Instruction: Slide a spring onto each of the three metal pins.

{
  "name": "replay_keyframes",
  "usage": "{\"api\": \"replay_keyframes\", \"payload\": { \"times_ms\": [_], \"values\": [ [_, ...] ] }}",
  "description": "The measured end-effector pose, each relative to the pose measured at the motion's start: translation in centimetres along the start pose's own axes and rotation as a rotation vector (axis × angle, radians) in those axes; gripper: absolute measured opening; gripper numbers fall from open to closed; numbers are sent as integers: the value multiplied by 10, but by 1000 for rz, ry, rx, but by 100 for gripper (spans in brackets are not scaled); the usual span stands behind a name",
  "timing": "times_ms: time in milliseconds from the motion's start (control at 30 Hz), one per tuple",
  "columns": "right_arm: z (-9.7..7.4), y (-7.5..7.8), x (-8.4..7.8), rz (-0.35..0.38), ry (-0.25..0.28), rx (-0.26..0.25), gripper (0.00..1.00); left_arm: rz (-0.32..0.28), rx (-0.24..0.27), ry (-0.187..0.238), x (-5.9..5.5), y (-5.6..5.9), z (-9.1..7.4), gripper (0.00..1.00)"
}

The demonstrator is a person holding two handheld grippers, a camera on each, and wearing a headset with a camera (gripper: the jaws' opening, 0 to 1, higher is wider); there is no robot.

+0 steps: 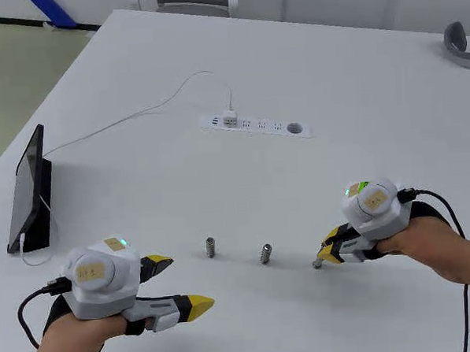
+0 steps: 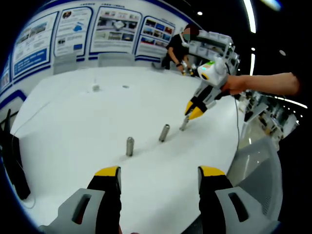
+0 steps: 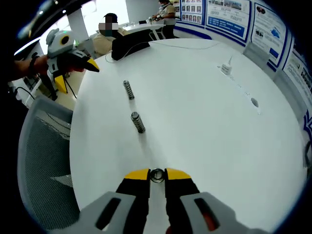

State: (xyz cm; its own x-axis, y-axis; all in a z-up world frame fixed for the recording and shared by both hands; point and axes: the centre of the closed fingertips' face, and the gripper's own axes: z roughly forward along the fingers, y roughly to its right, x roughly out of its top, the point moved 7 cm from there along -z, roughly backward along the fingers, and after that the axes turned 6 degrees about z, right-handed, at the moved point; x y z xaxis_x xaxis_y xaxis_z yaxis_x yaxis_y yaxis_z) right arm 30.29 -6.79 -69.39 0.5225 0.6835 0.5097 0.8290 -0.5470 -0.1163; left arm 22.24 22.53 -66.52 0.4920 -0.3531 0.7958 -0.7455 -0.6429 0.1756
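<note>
Pinching a spring (image 3: 156, 174) btwn its yellow tips, the right hand-held gripper (image 3: 157, 176) has its jaws nearly shut, w/ only the coil's width left btwn them. The coil is seen end-on as a small ring. In the left gripper view those tips sit at the top of a metal pin (image 2: 184, 124) standing on the white tabletop (image 1: 220, 192); can't tell how far down the spring sits. Ahead of the right tips, in a row, stand 2 more: nearer pin (image 3: 137, 122) and farther pin (image 3: 128, 89), each w/ a spring coiled around it, both apart from either gripper. Left hand-held gripper (image 2: 159, 171) is out past the farther pin, jaws wide open, nothing in them. Beyond the row, well apart from both grippers: power strip (image 1: 254, 125) w/ a white charger (image 1: 229, 117) plugged in, and a dark tablet (image 1: 28, 191) propped on edge, out beyond the left gripper.
</note>
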Motion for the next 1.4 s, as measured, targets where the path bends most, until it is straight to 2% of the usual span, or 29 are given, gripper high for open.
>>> {"api": "replay_keyframes", "payload": {
  "times_ms": [500,933,1100,1200,1400],
  "values": [
    [19,1,-13,20,-14,-1,13,-8,17,-4,-5,-3,-7,64],
    [16,1,-16,39,-1,-14,14,-10,24,3,-2,-3,-8,64],
    [9,-1,-23,70,12,-33,23,-10,30,10,-1,-3,-8,64],
    [4,-2,-29,100,32,-52,25,-15,34,12,-1,-4,-8,64],
    [-6,-8,-45,251,116,-108,38,-20,44,23,1,-6,-9,64]
  ]
}}
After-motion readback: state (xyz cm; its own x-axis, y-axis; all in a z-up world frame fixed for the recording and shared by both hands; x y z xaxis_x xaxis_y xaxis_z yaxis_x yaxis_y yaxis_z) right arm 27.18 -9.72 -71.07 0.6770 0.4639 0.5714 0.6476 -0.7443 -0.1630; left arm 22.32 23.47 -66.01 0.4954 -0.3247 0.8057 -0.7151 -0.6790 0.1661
